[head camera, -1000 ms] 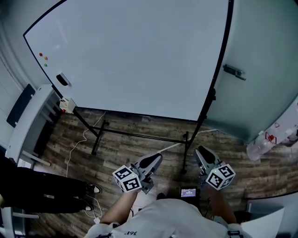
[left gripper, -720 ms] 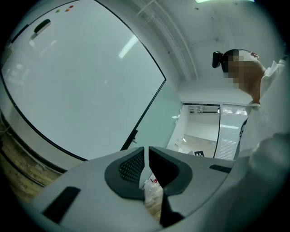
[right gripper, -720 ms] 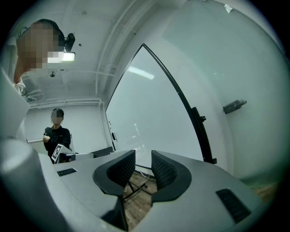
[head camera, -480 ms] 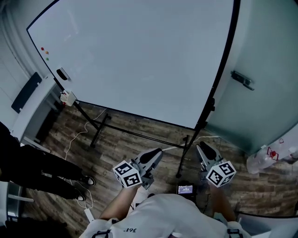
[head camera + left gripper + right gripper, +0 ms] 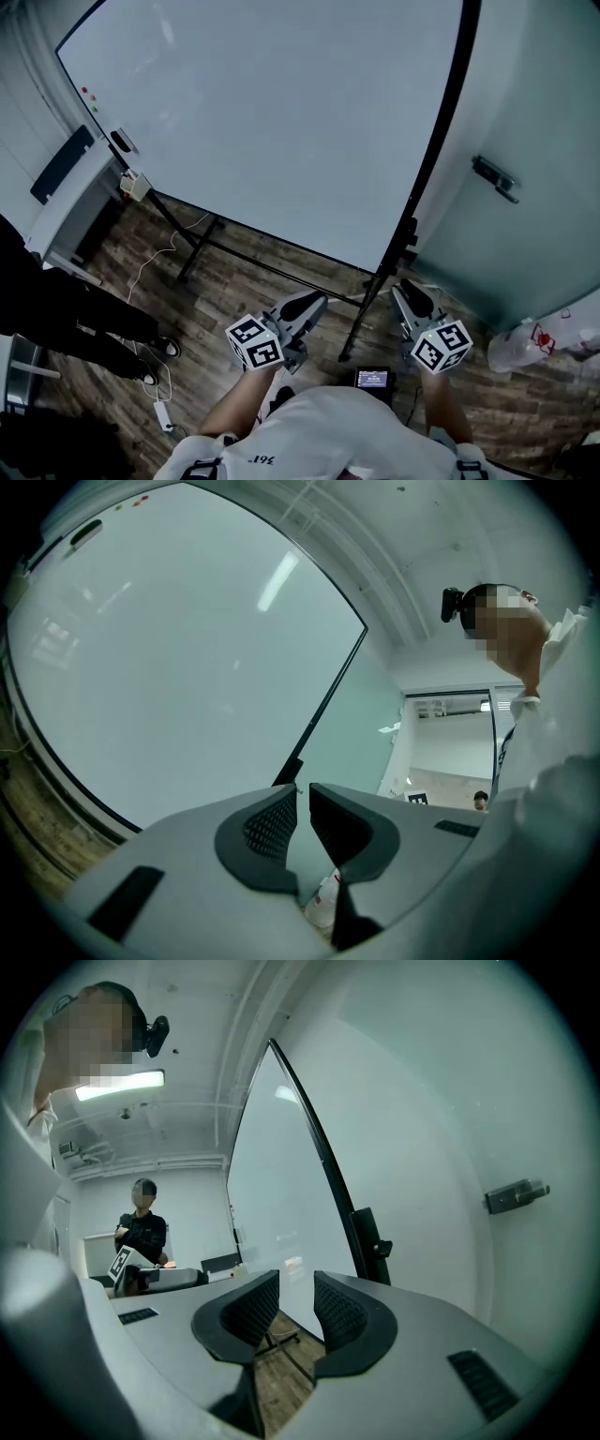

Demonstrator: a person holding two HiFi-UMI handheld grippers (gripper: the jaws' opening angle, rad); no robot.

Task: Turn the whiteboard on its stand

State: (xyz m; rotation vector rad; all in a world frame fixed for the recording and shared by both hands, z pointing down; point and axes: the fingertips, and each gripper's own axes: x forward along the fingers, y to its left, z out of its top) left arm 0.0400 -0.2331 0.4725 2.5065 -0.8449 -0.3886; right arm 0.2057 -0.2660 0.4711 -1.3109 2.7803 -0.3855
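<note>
The big whiteboard [image 5: 281,112] fills the upper head view on its black stand [image 5: 272,267]. Its right post [image 5: 412,225] comes down between my two grippers. My left gripper [image 5: 314,302] is held just left of the post's foot, its jaws a narrow gap apart with nothing between them [image 5: 303,803]. It faces the whiteboard [image 5: 169,667]. Just right of the post, my right gripper [image 5: 403,291] is open and empty [image 5: 296,1288]. It looks along the whiteboard's edge [image 5: 309,1138] and the post's clamp knob [image 5: 370,1241]. Neither gripper touches the stand.
A person in dark clothes [image 5: 56,319] stands at the left beside a grey table [image 5: 66,197]. A cable and power strip [image 5: 155,412] lie on the wood floor. A glass wall with a handle [image 5: 494,178] is at the right, with a plastic bag [image 5: 525,342] below it.
Both grippers have come nearer to the stand's right post, which now stands between them. The board looms larger and steeper. The person at the left has shifted towards the lower left.
</note>
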